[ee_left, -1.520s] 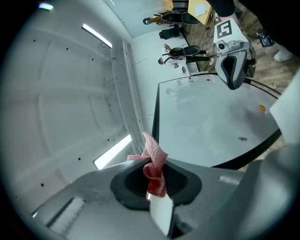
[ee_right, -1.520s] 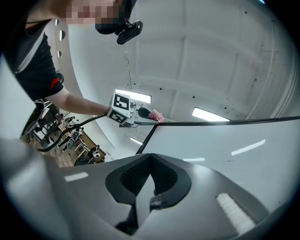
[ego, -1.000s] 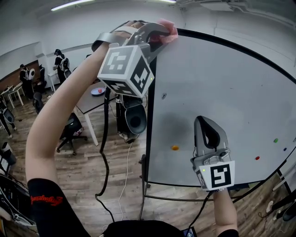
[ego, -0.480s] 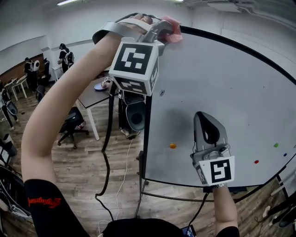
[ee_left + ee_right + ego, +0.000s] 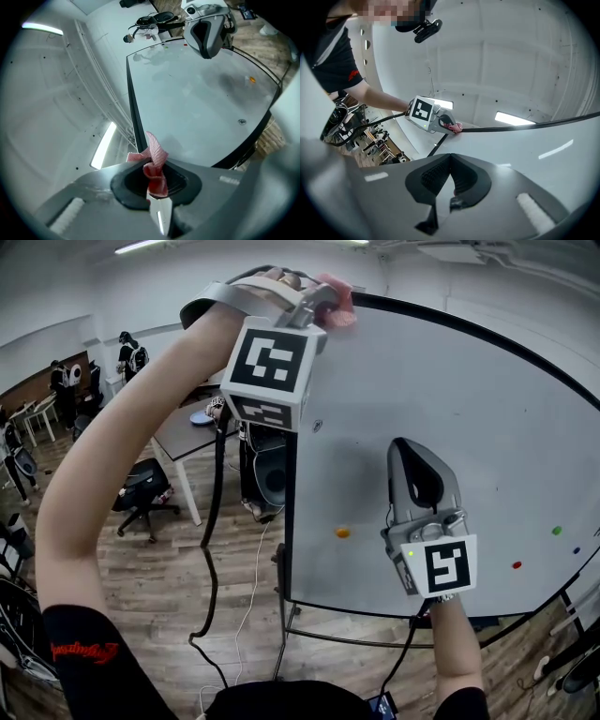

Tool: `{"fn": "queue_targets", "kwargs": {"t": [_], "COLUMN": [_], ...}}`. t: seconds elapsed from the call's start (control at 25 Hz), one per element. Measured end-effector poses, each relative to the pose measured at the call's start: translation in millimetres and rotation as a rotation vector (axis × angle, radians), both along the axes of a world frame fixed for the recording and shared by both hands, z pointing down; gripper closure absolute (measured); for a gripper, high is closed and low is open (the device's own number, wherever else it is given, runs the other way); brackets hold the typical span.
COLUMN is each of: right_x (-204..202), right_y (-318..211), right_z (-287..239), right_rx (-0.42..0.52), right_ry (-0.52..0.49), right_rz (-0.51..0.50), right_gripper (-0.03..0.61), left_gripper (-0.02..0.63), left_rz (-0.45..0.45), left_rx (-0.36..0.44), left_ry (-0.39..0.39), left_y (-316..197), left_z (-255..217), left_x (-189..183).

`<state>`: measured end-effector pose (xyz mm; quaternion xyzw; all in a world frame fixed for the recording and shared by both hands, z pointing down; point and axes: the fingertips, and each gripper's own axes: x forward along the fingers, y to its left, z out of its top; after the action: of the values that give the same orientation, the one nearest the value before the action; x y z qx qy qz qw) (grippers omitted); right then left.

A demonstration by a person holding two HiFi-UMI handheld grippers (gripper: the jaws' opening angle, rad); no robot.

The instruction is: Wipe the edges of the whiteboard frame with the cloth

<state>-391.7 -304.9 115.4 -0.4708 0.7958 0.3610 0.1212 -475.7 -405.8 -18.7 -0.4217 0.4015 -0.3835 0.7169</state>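
Left jaws [image 5: 154, 177]: closed tight on the pink cloth [image 5: 153, 161], with one fold standing out past the tips.
Cloth position: at the upper left corner of the black whiteboard frame [image 5: 287, 521], where the side rail meets the top rail.
Right jaws [image 5: 451, 159]: pressed together with nothing between them, held in front of the board face [image 5: 469, 427], well below the cloth.
Change over the last second: very little. My left wrist has turned slightly, but the cloth has stayed at the same corner. My right gripper has hardly moved.
Reading for the task: I judge this a dwell at the corner, not a stroke along a rail.
Remaining: the long top rail lies ahead of the cloth. I cannot tell which other edges are done.
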Motion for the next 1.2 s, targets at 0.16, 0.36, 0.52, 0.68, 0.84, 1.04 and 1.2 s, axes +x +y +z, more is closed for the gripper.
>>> {"fn": "queue_targets", "kwargs": {"t": [0.16, 0.36, 0.52, 0.68, 0.84, 1.04, 1.2], "right_x": [6, 21, 29, 31, 37, 63, 77], "right_y": [4, 4, 7, 8, 10, 9, 11], "right_z": [-5, -6, -8, -12, -16, -19, -20], "right_rx": [0.011, 0.012, 0.013, 0.022, 0.031, 0.038, 0.041], "right_ry": [0.002, -0.007, -0.015, -0.01, -0.007, -0.01, -0.016], "right_rz": [0.007, 0.019, 0.026, 0.031, 0.035, 0.038, 0.035], "right_gripper": [0.577, 0.577, 0.577, 0.578, 0.577, 0.577, 0.577], "left_gripper": [0.572, 0.572, 0.572, 0.572, 0.572, 0.572, 0.572], "left_rz": [-0.007, -0.016, -0.022, -0.028, -0.028, -0.037, -0.036], "left_rx": [0.004, 0.01, 0.011, 0.01, 0.013, 0.013, 0.019], "left_ry": [-0.013, -0.018, -0.021, -0.023, -0.021, -0.024, -0.029], "left_y": [1, 2, 5, 6, 6, 5, 7], "left_z": [0, -1, 0, 0, 0, 0, 1], "left_x": [8, 18, 21, 21, 28, 53, 68]}}
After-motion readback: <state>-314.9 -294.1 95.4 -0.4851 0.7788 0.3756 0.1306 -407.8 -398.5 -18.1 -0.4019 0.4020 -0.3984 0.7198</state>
